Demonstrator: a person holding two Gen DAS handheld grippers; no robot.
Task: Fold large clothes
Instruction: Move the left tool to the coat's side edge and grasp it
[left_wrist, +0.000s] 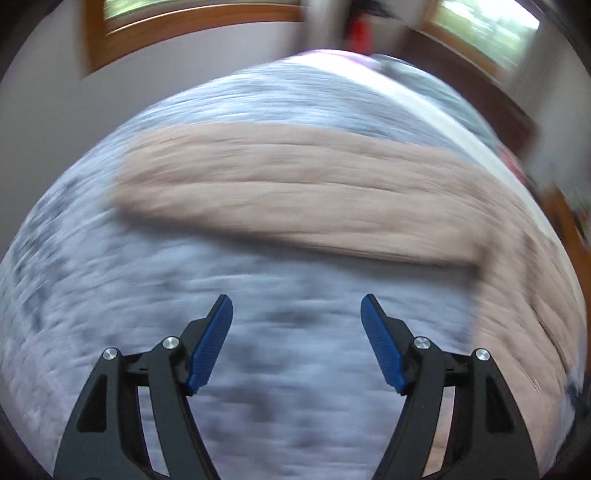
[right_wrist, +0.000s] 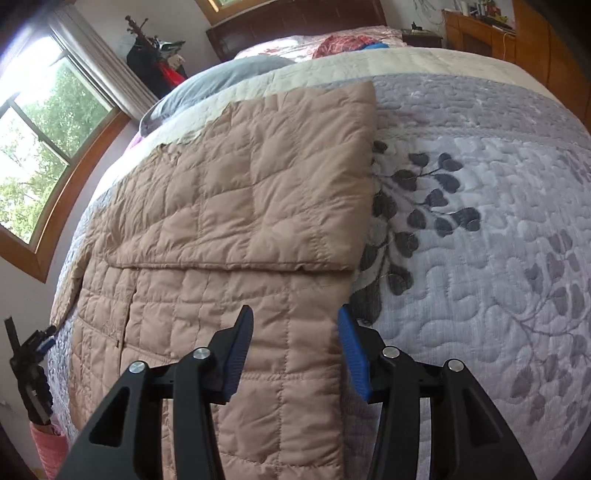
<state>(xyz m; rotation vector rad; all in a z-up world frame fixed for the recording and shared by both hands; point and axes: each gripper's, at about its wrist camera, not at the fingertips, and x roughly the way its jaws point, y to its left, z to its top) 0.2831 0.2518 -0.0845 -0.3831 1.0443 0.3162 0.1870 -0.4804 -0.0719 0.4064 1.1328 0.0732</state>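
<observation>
A tan quilted jacket (right_wrist: 229, 206) lies flat on the bed, its upper part folded down over the lower part along a straight crosswise edge. My right gripper (right_wrist: 295, 312) hovers open over the jacket's near right edge, and its pads press on nothing. The left wrist view is heavily blurred. There the jacket (left_wrist: 295, 184) shows as a tan band across the middle. My left gripper (left_wrist: 296, 301) is wide open over bare bedspread (left_wrist: 258, 369), nearer than the jacket, with nothing between its fingers. The left gripper (right_wrist: 37, 343) also shows at the bed's left edge, in a gloved hand.
The lilac bedspread (right_wrist: 480, 258) with dark leaf patterns covers the bed. A grey pillow (right_wrist: 221, 81) and colourful bedding lie near the dark headboard (right_wrist: 295, 22). A wood-framed window (right_wrist: 37, 147) is on the left wall and a wooden dresser (right_wrist: 480, 33) at the back right.
</observation>
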